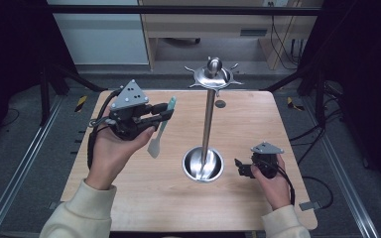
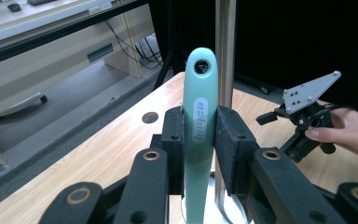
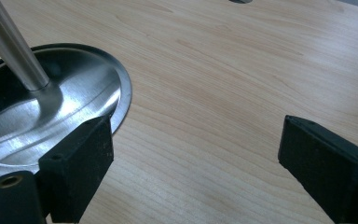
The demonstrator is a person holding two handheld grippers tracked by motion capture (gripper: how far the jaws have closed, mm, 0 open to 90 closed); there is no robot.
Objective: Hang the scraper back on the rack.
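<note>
My left gripper (image 1: 164, 112) is raised above the table's left half and shut on a mint-green spatula (image 1: 160, 129). Its handle (image 2: 200, 116) stands between the pads, hole end up, and the pale blade hangs down toward the wood. A steel stand rises from a round dished base (image 1: 203, 163) at the table's centre; its pole (image 1: 208, 116) ends in a hooked crown (image 1: 213, 74). The spatula is left of the pole, apart from it. My right gripper (image 1: 239, 167) rests low by the base's right side, jaws open, nothing between its pads (image 3: 81, 158).
The wooden table (image 1: 144, 198) has a small round hole (image 1: 220, 103) behind the pole. Metal frame rails (image 1: 15, 173) run along both sides, with cables on the floor. A cabinet and desk stand beyond the far edge.
</note>
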